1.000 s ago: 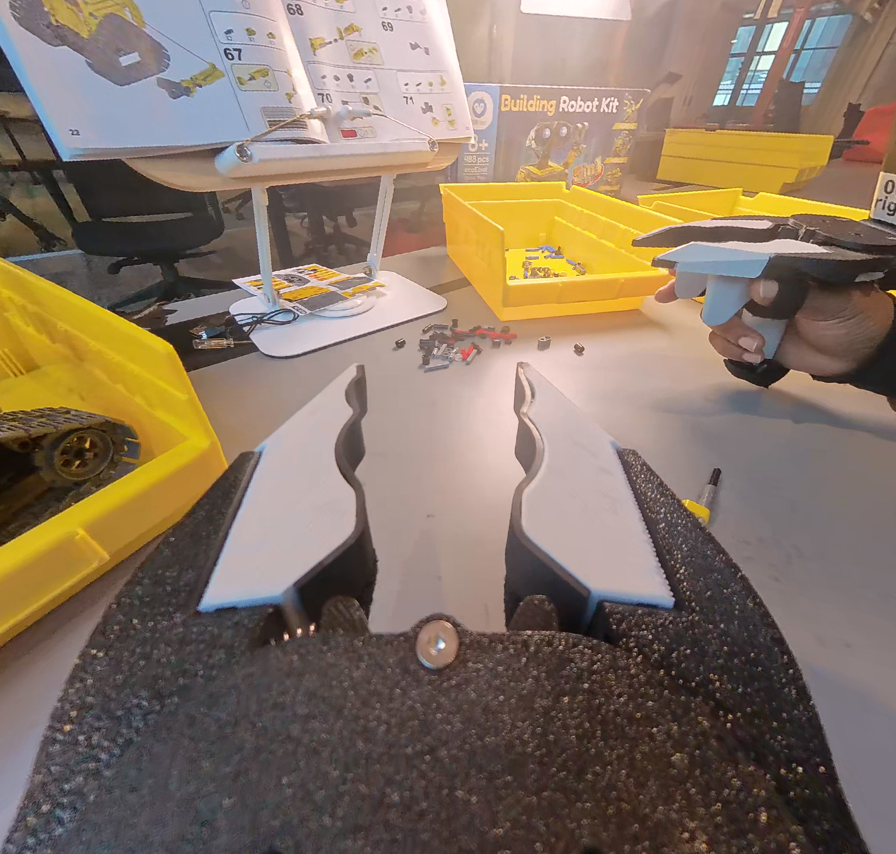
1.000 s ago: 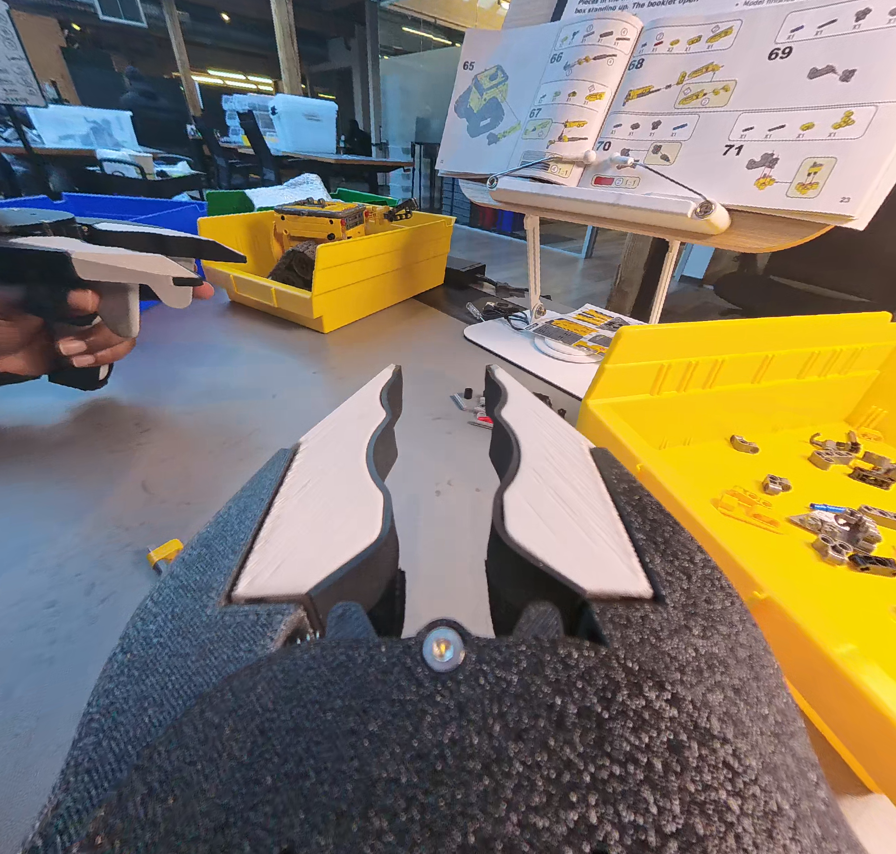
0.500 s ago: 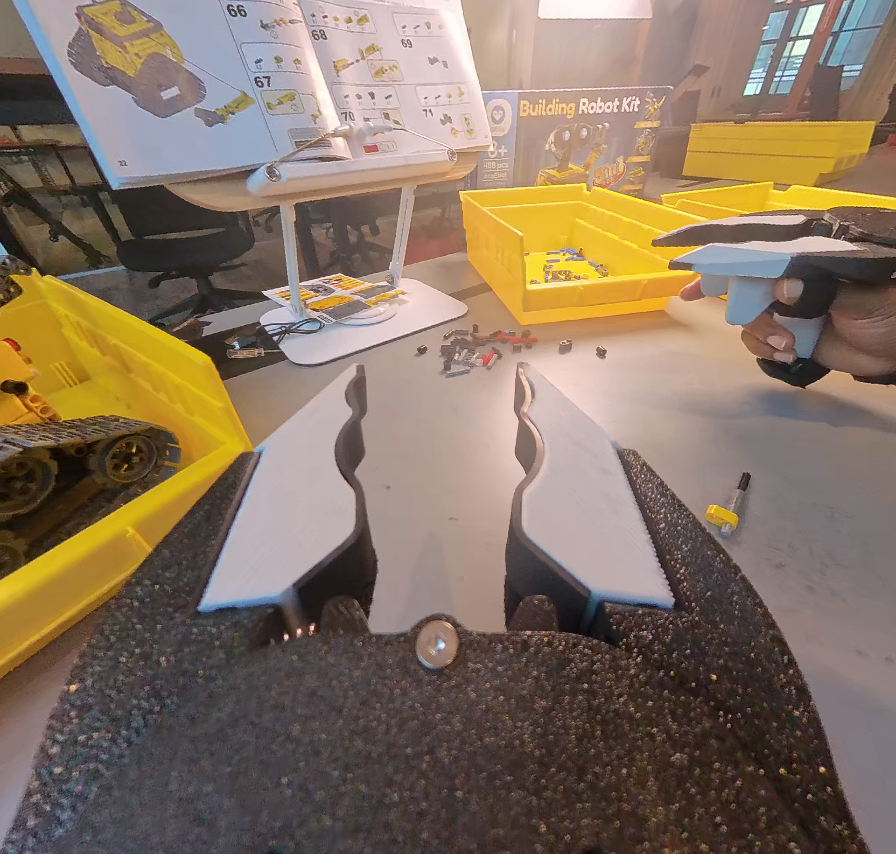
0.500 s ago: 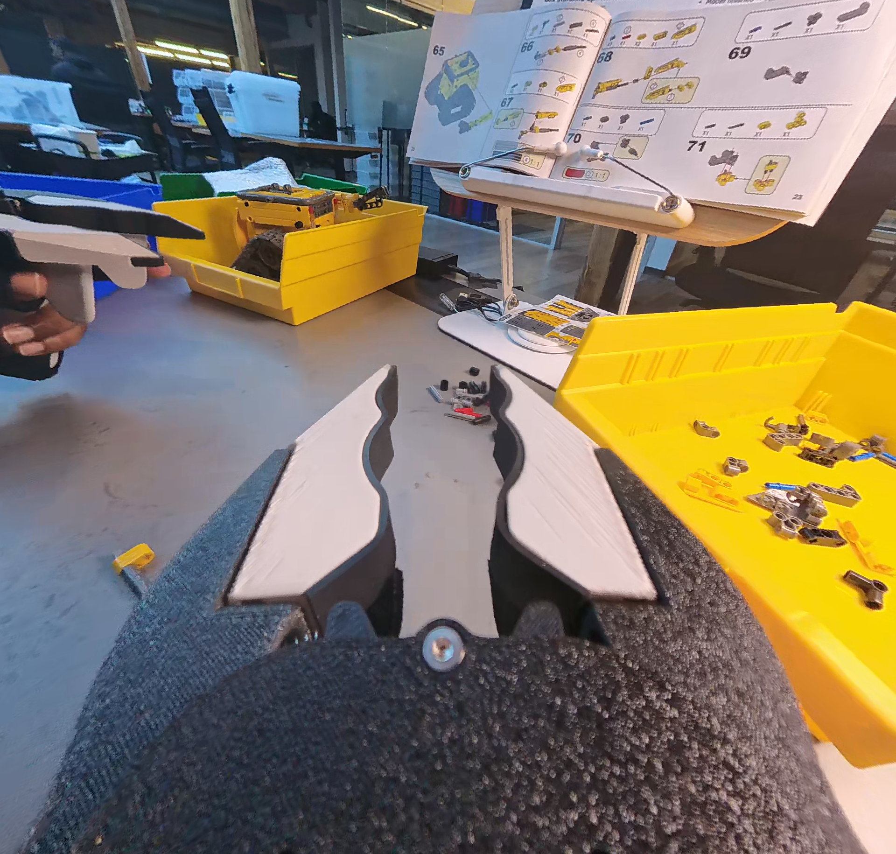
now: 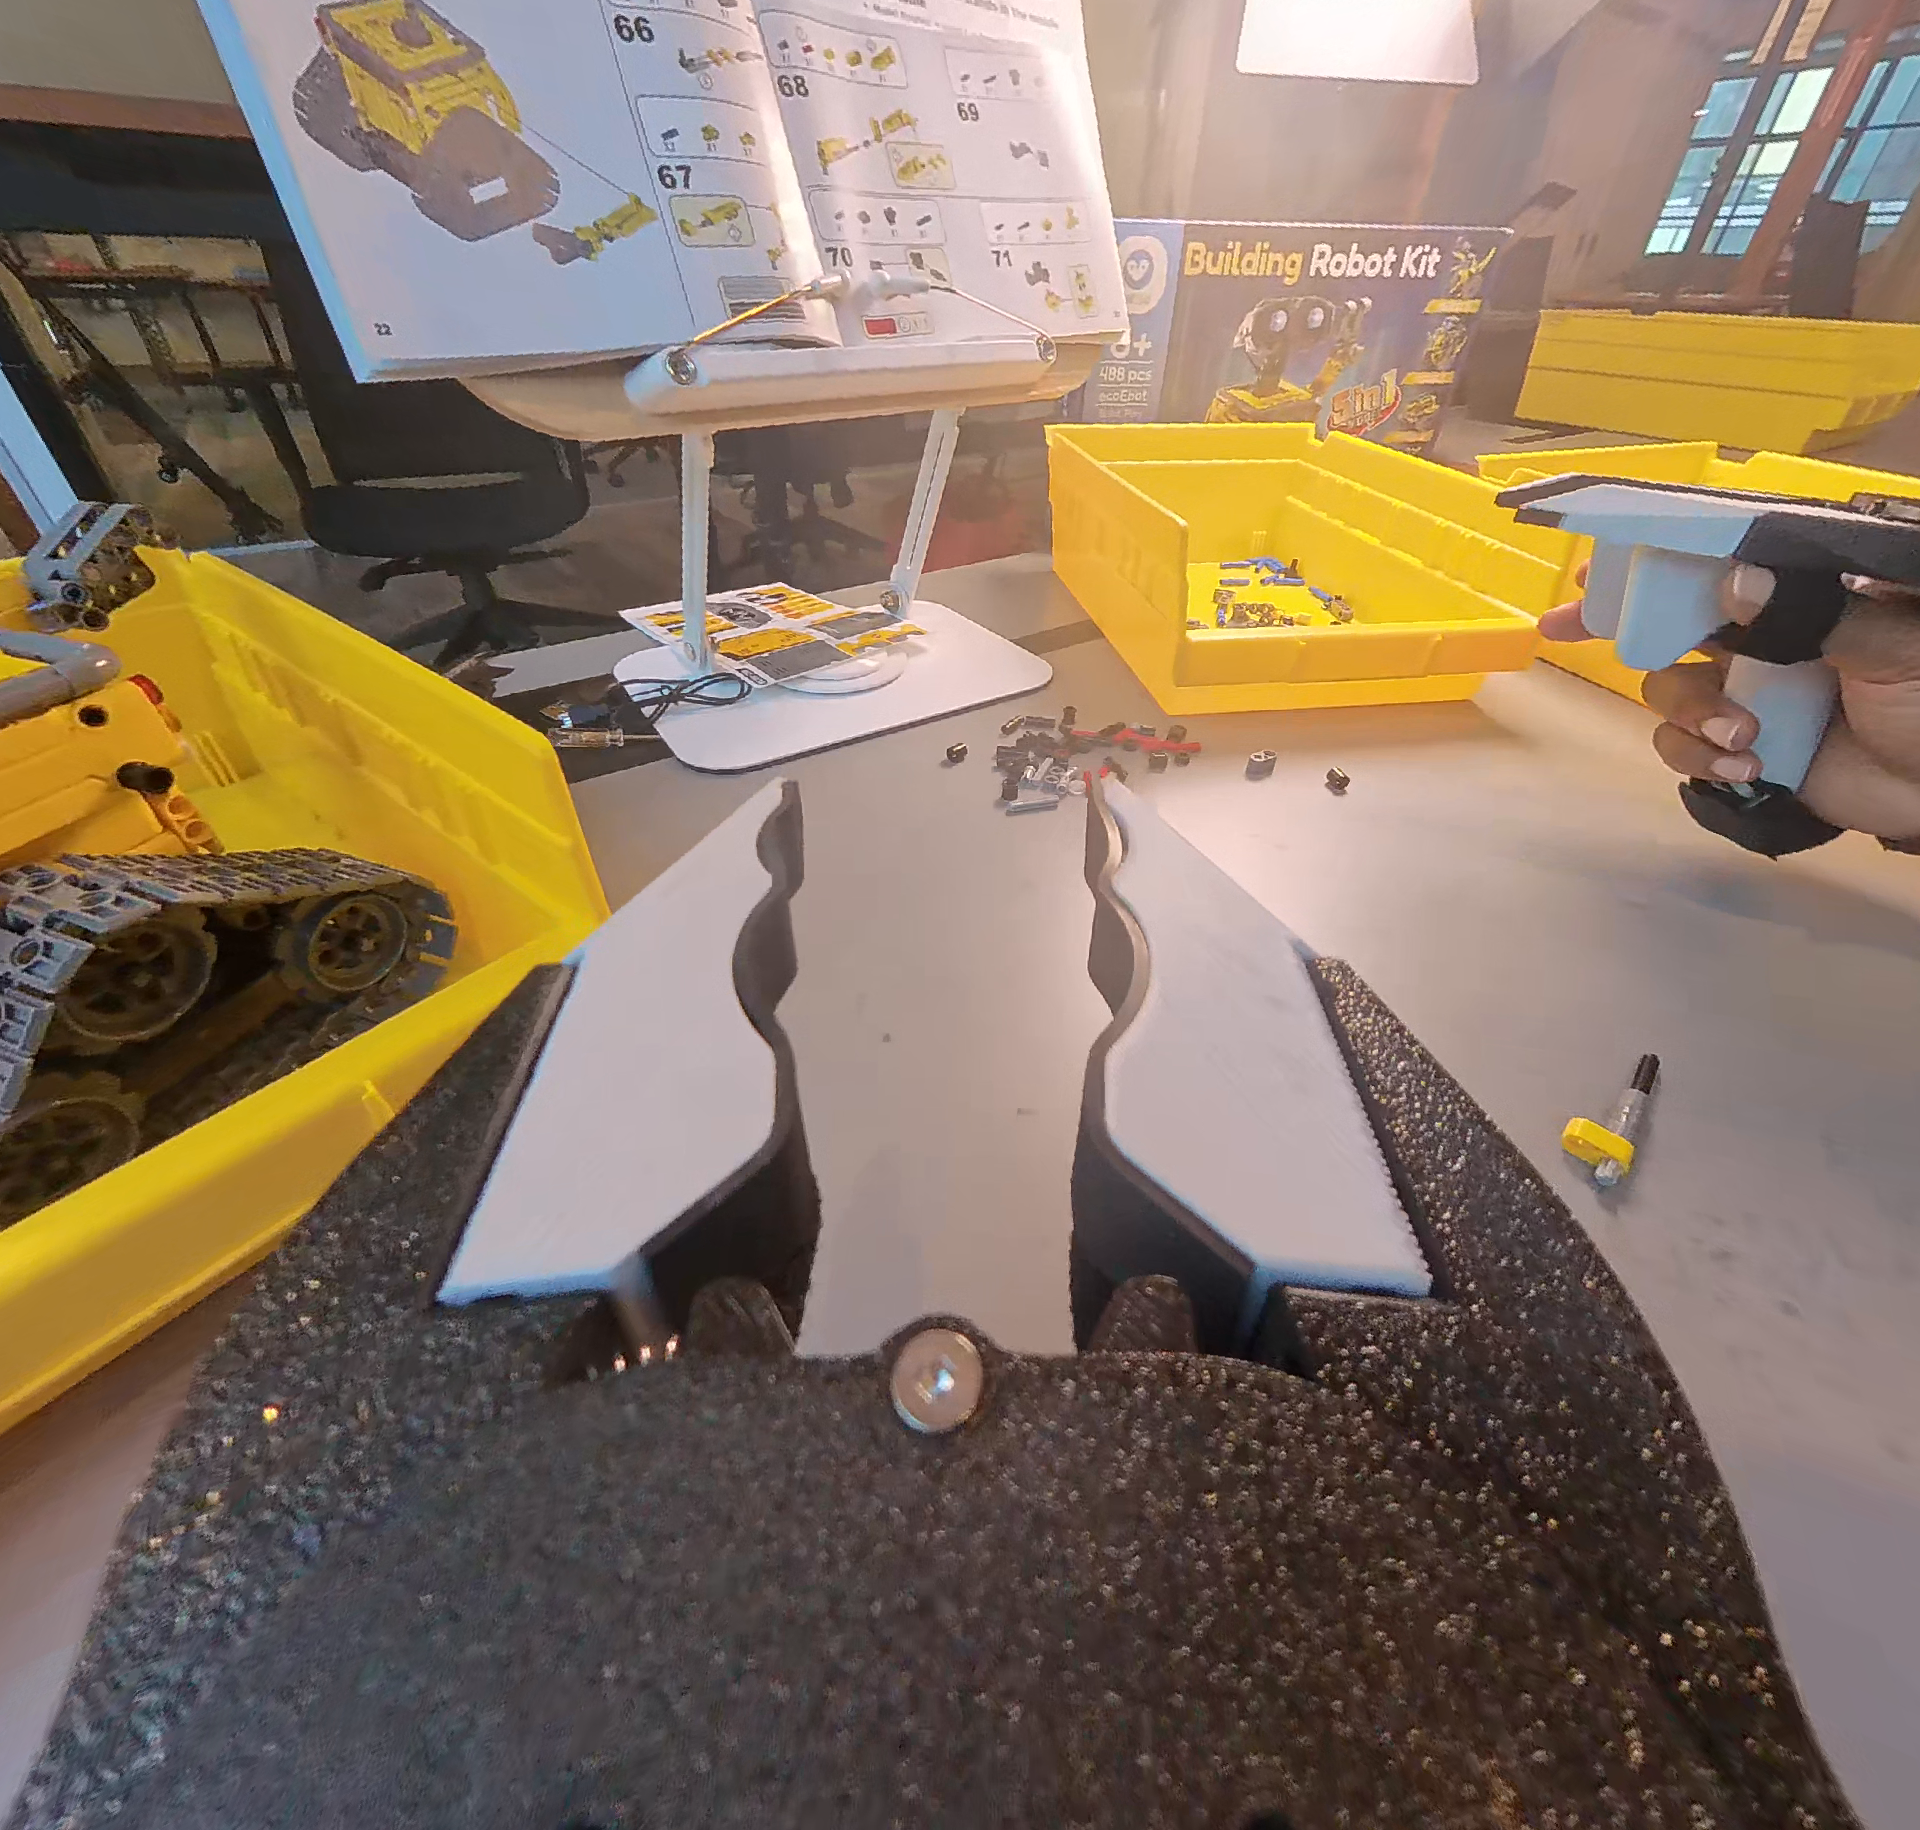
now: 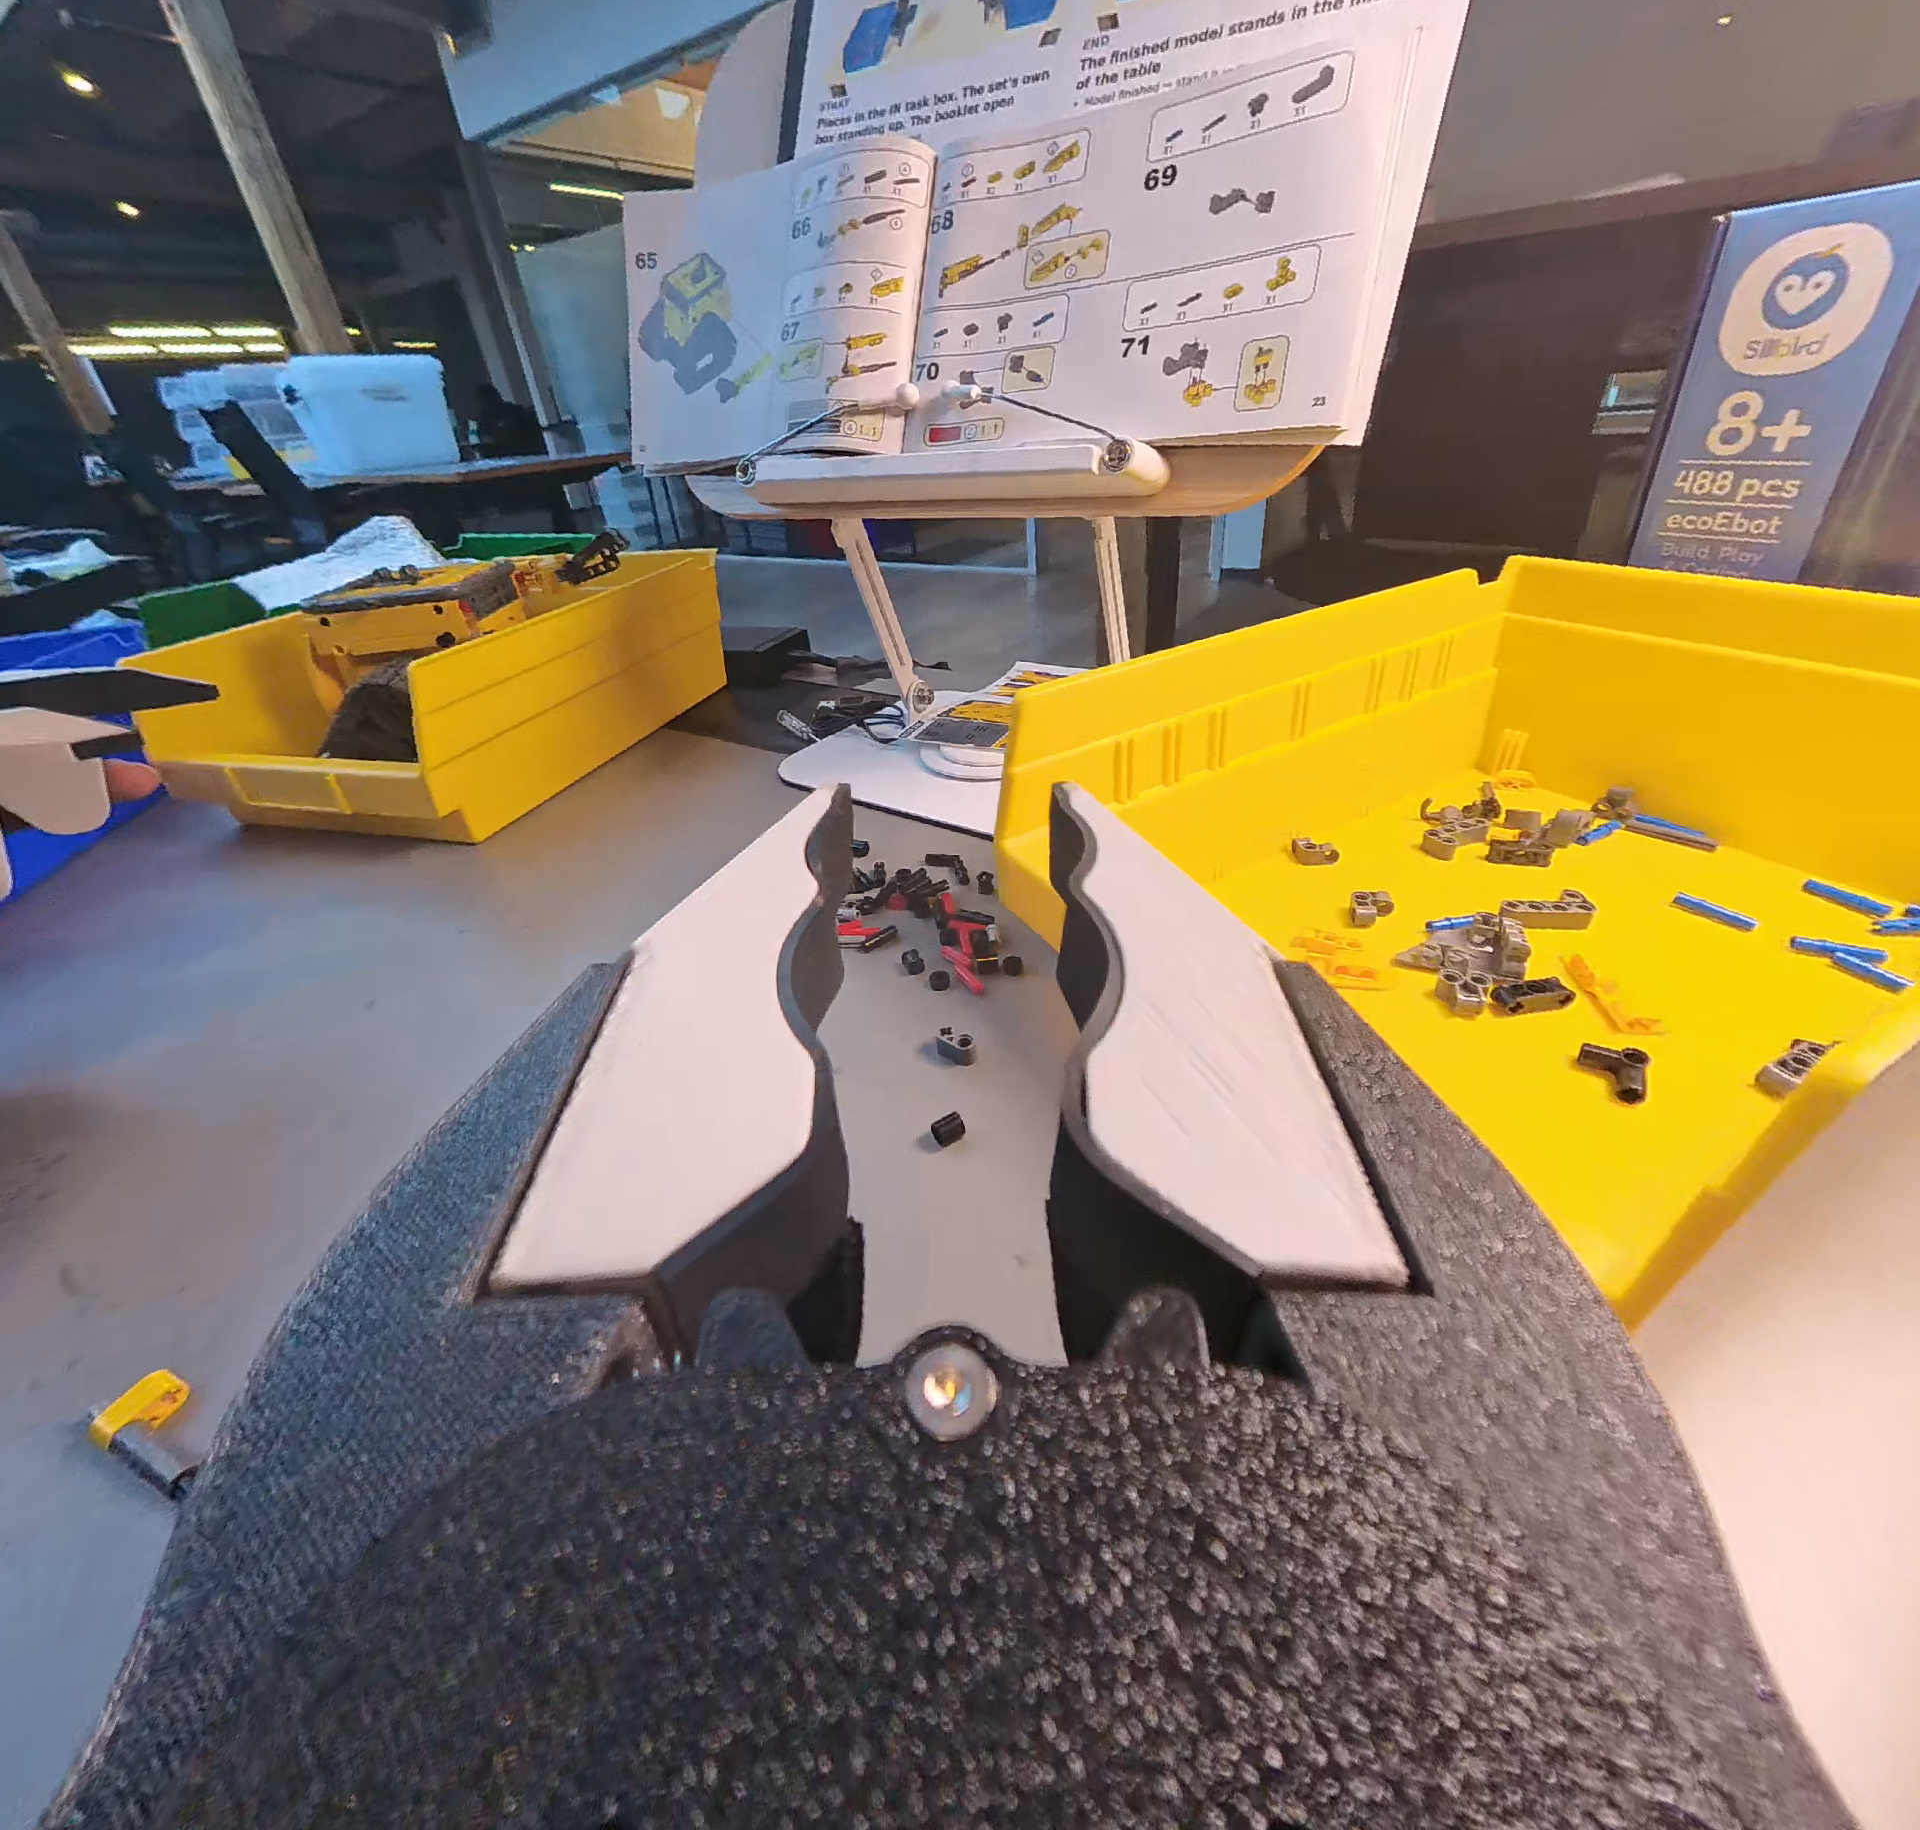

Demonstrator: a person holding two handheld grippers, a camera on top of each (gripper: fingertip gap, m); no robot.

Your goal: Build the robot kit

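Grey table (image 5: 1558, 949), both grippers agape, empty.

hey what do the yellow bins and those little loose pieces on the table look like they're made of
Yellow bins: probably moulded plastic, smooth, slightly glossy, with ribbed walls and uniform colour. Loose pieces: likely hard plastic building-kit parts, black, grey and red, with crisp moulded holes. Table: smooth matte grey; material unclear.

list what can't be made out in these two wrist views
- Tracked model in the left yellow bin: cut off by the left wrist view's edge, partly behind the bin wall.
- Loose pieces on the table: too small to identify; some hidden behind the right gripper fingers.
- Yellow-and-grey part: blurred, partly behind the gripper body.
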